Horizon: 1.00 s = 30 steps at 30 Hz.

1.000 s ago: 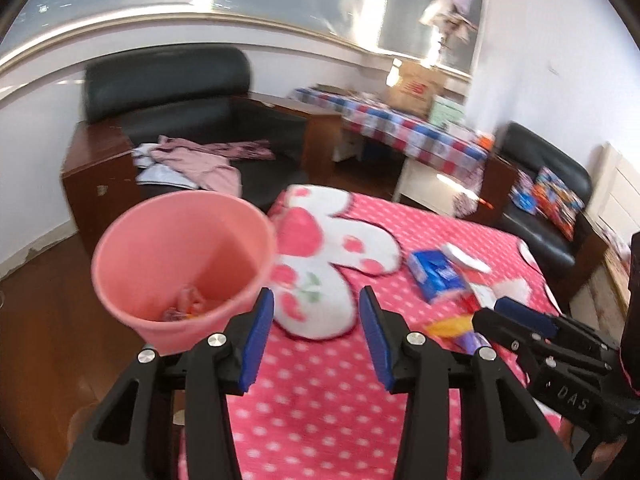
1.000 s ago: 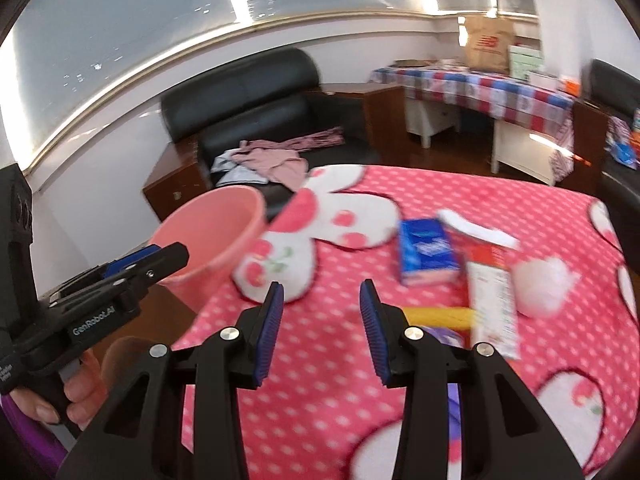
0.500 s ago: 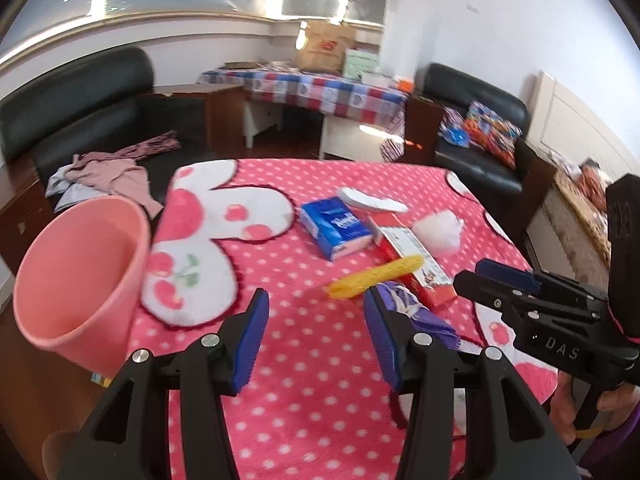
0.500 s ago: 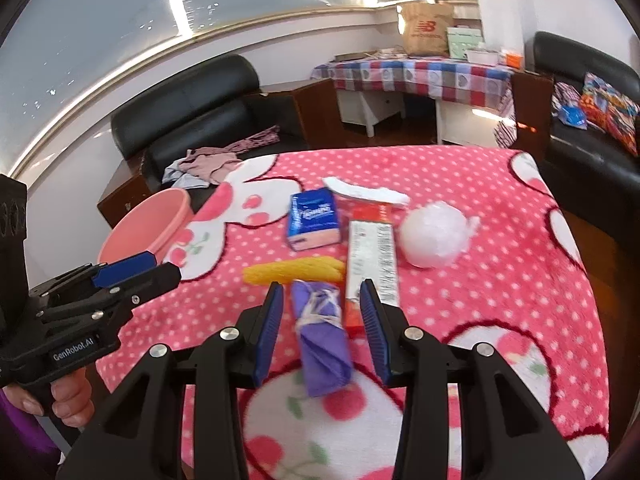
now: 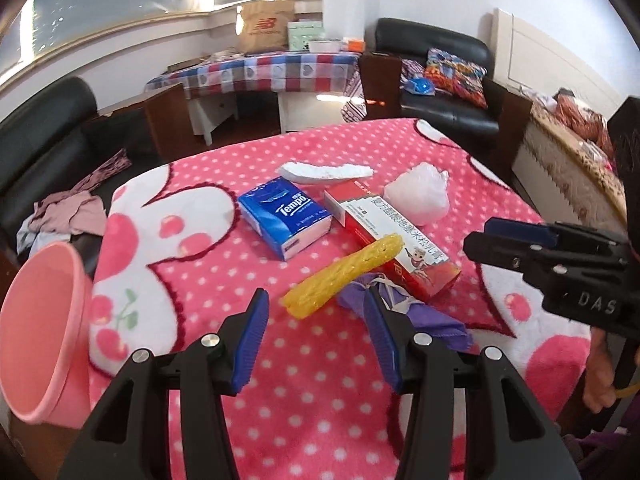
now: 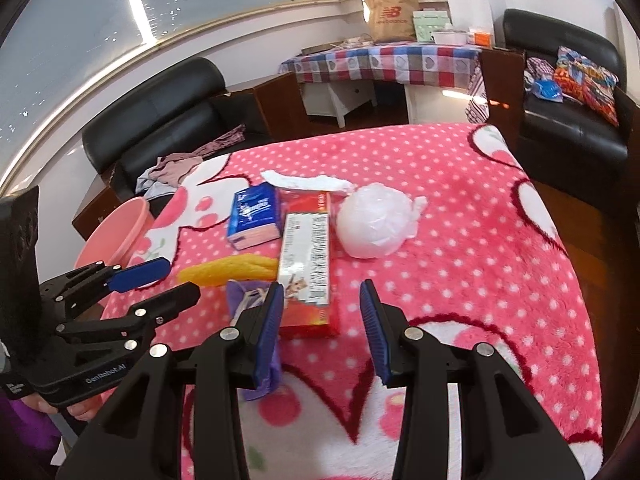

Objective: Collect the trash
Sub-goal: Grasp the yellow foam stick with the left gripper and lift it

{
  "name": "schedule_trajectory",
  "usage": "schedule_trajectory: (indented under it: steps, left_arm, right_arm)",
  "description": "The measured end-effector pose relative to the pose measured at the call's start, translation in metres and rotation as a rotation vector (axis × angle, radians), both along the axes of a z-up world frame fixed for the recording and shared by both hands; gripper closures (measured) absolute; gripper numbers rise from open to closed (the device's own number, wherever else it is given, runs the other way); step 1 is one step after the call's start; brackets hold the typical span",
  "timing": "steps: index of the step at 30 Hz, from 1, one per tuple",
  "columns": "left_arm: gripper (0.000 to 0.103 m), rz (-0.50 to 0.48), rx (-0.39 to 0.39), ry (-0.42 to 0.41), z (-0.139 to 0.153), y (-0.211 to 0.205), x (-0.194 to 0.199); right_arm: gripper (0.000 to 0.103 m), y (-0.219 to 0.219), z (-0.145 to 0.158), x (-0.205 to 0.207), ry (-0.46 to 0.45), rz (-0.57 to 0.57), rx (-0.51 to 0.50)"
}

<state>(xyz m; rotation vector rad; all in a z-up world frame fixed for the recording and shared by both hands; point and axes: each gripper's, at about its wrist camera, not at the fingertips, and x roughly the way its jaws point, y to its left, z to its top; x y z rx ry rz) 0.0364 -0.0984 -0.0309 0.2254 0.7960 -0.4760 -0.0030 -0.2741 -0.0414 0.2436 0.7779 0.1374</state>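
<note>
Your left gripper (image 5: 316, 316) hangs over the pink blanket (image 5: 320, 400) with its jaws apart and nothing between them; the yellow mesh tube (image 5: 344, 274) lies just ahead of the tips, its near end between the lines of the two fingers, and the crumpled purple cloth (image 5: 420, 314) sits partly behind the right-hand finger. Your right gripper (image 6: 322, 312) also stands with jaws apart and empty, the near end of the red and white carton (image 6: 306, 264) lying just beyond the gap. The tube is knobbly and netted, resting aslant across the carton's edge. The blue Tempo tissue pack (image 5: 285, 216) is a soft rectangular block, just left of the carton. A round wad of clear white plastic (image 5: 418, 196) and a torn white foam strip (image 5: 324, 170) lie at the carton's far end. The pink plastic bin (image 5: 38, 328) stands tilted against the blanket's left edge. The blanket is fleecy, white-dotted, with white cherry-print patches. Behind stand black leather armchairs (image 6: 160, 120), a table under a checked cloth (image 5: 260, 68) and a curved window.
</note>
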Motion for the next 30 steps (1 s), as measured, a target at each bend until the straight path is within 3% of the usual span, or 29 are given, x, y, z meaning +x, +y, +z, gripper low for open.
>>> schedule_trajectory:
  steps: [3, 6, 10, 24, 30]
  left_arm:
    - [0.061, -0.021, 0.007, 0.003, -0.006, -0.005, 0.007]
    - [0.083, -0.038, 0.01, 0.011, -0.011, -0.009, 0.011]
    - [0.093, -0.06, 0.004, 0.019, -0.017, -0.01, 0.011]
    - [0.095, 0.073, -0.157, -0.002, 0.009, 0.033, -0.005]
    - [0.095, 0.182, -0.16, -0.028, 0.011, 0.05, -0.003]
  right_arm:
    - [0.063, -0.004, -0.003, 0.004, 0.007, -0.014, 0.002]
    - [0.063, -0.009, -0.006, 0.008, 0.016, -0.029, 0.01]
    - [0.063, -0.014, -0.009, 0.016, 0.027, -0.043, 0.019]
    - [0.063, -0.022, -0.011, 0.038, 0.026, -0.091, 0.029]
    - [0.063, -0.018, -0.004, 0.047, 0.002, -0.099, 0.02]
